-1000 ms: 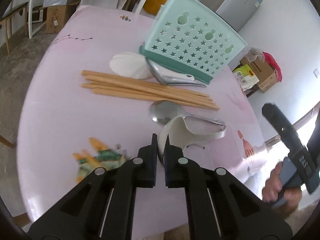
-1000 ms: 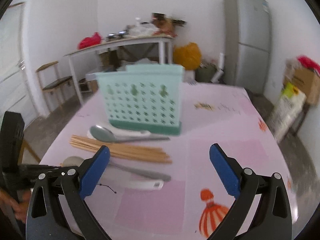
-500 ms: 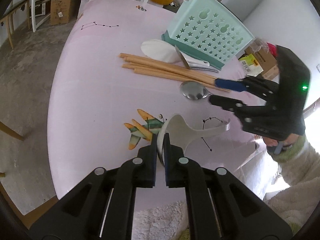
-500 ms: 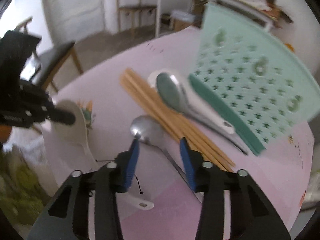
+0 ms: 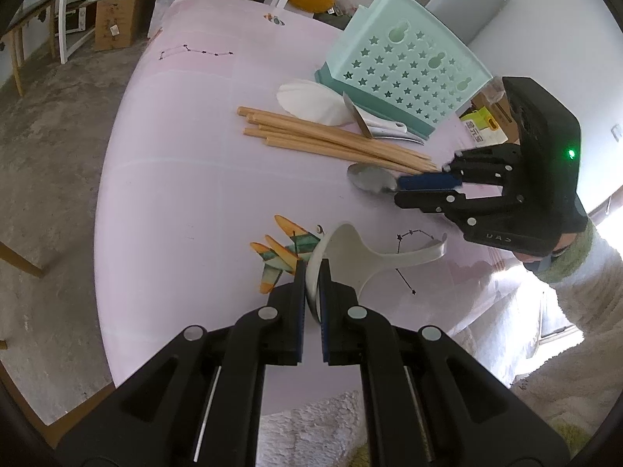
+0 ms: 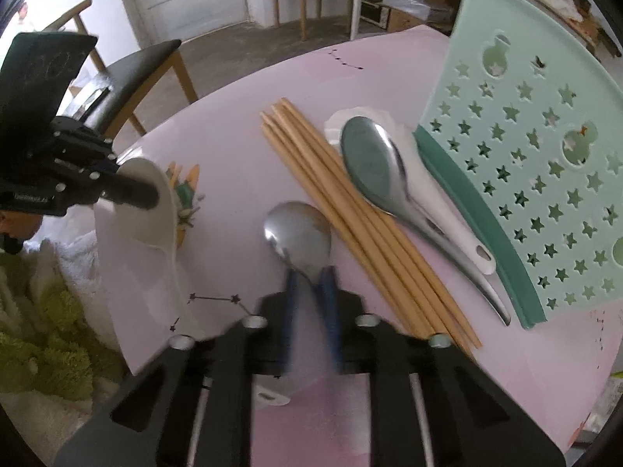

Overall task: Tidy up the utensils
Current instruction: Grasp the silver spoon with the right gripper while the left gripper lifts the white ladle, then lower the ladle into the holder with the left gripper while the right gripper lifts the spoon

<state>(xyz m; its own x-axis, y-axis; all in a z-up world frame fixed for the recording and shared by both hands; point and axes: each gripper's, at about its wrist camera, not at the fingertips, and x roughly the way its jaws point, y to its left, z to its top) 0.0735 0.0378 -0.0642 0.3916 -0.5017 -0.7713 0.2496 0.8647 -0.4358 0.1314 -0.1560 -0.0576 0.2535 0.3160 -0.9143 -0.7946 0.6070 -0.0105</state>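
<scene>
The left hand-held gripper is pinching a white spoon over the tabletop. The right hand-held gripper is gripping a steel spoon's neck. Beyond are lying five chopsticks, two more spoons and one rack.

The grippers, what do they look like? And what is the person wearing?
Both the left gripper and the right gripper are black plastic with silver rivets and blue pads inside the fingers. The right one's black housing carries a small green light. The person wears a fluffy cream sleeve with a greenish cuff.
</scene>
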